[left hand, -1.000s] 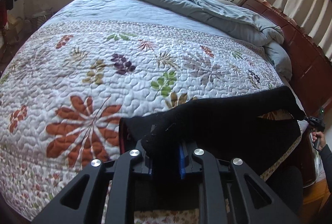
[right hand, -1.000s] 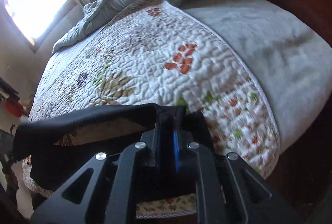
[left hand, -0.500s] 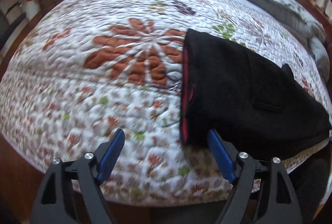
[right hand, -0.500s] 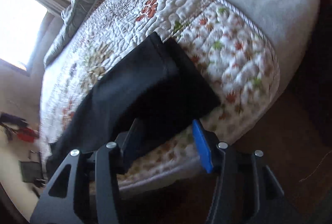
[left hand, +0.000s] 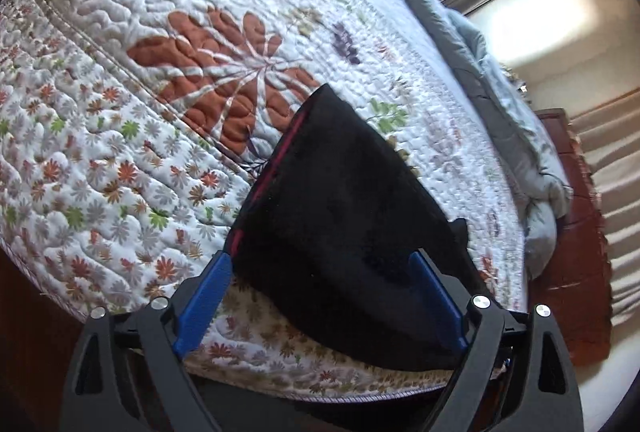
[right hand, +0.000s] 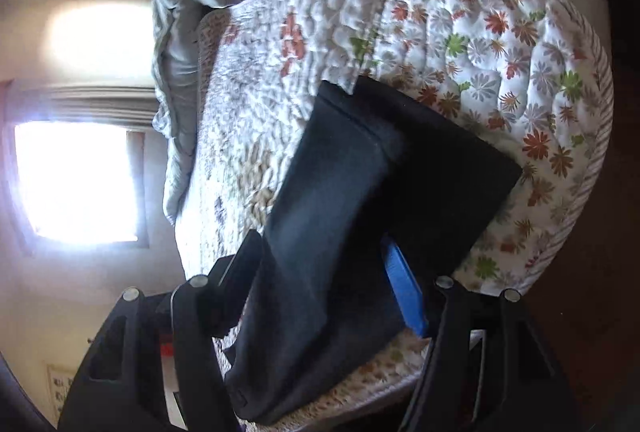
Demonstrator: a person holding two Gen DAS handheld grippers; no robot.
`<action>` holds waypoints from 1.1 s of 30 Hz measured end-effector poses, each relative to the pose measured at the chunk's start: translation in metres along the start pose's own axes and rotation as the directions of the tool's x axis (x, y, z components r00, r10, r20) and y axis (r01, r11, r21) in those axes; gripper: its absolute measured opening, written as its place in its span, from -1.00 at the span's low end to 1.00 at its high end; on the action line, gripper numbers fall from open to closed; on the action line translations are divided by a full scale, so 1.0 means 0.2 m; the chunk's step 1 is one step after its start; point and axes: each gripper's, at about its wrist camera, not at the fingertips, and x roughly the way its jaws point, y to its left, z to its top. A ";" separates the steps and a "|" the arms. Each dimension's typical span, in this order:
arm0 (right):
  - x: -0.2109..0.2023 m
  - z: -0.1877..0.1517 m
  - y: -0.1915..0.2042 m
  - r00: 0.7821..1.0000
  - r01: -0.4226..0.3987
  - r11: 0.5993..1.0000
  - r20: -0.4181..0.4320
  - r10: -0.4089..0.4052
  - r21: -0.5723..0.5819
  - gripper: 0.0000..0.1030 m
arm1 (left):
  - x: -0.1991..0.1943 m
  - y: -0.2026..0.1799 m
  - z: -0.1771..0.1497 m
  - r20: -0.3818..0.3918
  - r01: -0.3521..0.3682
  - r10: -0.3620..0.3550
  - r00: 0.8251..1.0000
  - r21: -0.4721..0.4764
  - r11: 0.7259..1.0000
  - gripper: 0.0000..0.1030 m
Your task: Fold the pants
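I saw the black pants lying folded on the floral quilt of the bed, near its edge. My left hand-held gripper stood spread wide, its jaws having just been opening, with the pants between the blue pads but not pressed. My right hand-held gripper had also just been opening, spread around the pants.

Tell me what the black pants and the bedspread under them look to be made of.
Black pants: soft, matte knit, probably fleece or jersey; it drapes limply and shows a fuzzy nap, with a red inner band at one edge. Bedspread: quilted woven fabric, likely cotton, judging by puffy stitched meanders and the printed flowers; matte.
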 end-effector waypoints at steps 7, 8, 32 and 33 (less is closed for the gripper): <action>0.01 0.04 0.01 1.000 0.001 1.000 0.022 -0.001 0.025 0.25 | 0.12 -0.06 0.04 -0.072 -0.138 0.140 0.987 0.044 0.990 -0.33; 0.01 0.06 0.00 1.000 0.003 1.000 0.022 -0.004 0.025 0.25 | 0.13 -0.06 0.04 -0.080 -0.159 0.161 0.984 0.037 0.987 -0.46; -0.02 0.03 -0.03 0.996 0.085 0.993 0.034 -0.083 -0.086 -0.11 | 0.16 0.04 -0.02 -0.153 -0.059 0.063 0.986 0.028 0.998 -0.79; -0.02 0.01 -0.01 0.996 0.082 0.992 0.028 -0.080 -0.096 -0.07 | 0.16 0.02 -0.02 -0.154 -0.069 0.077 0.985 0.053 0.996 -0.79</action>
